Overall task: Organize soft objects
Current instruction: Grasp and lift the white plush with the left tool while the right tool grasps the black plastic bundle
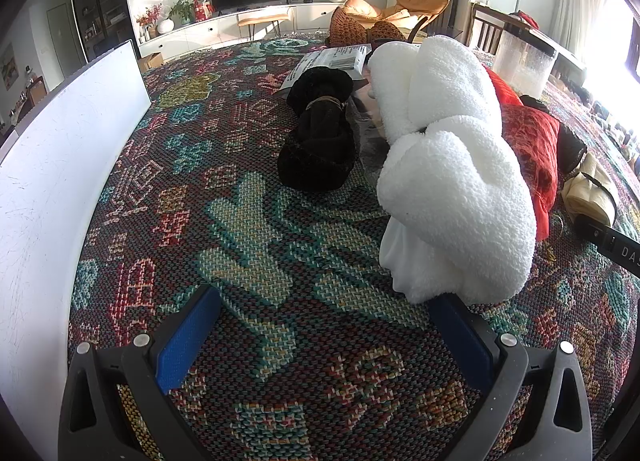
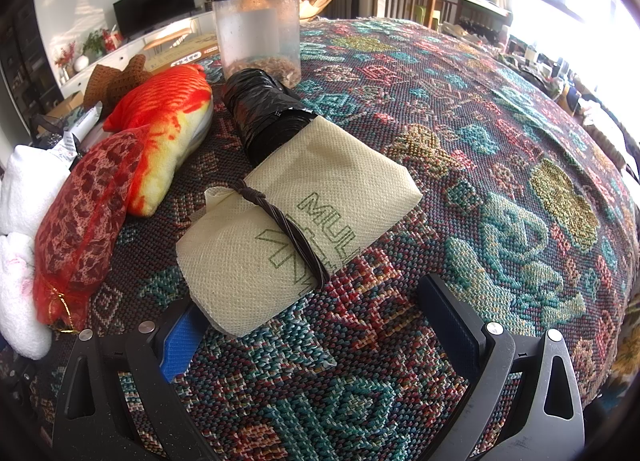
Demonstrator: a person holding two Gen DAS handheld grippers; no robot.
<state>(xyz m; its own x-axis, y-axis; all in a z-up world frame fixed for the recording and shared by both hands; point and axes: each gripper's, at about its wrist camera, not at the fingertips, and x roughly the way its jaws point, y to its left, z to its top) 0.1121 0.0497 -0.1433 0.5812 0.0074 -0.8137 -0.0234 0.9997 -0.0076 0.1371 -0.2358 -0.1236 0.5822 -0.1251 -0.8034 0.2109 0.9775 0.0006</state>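
1. Several soft things lie loose on the woven-cloth surface [image 2: 460, 109]: a cream folded bag [image 2: 296, 229] nearest the right gripper [image 2: 316, 325], a white fluffy bundle [image 1: 452, 181] beside the left gripper [image 1: 324, 335], and a black bundle [image 1: 320, 137] farther off.
2. Both jaws are spread, holding nothing.
3. Sorting looks barely begun; a white bin [image 1: 60, 165] stands at the left.

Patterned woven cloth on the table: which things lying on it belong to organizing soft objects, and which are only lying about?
Belong to the job:
- fluffy white towel bundle
- black fuzzy tied bundle
- red mesh pouch
- orange-yellow plush fish
- cream non-woven bag tied with brown cord
- black plastic bag roll

Just lying about:
- clear plastic jar with black lid
- white board
- printed white packet
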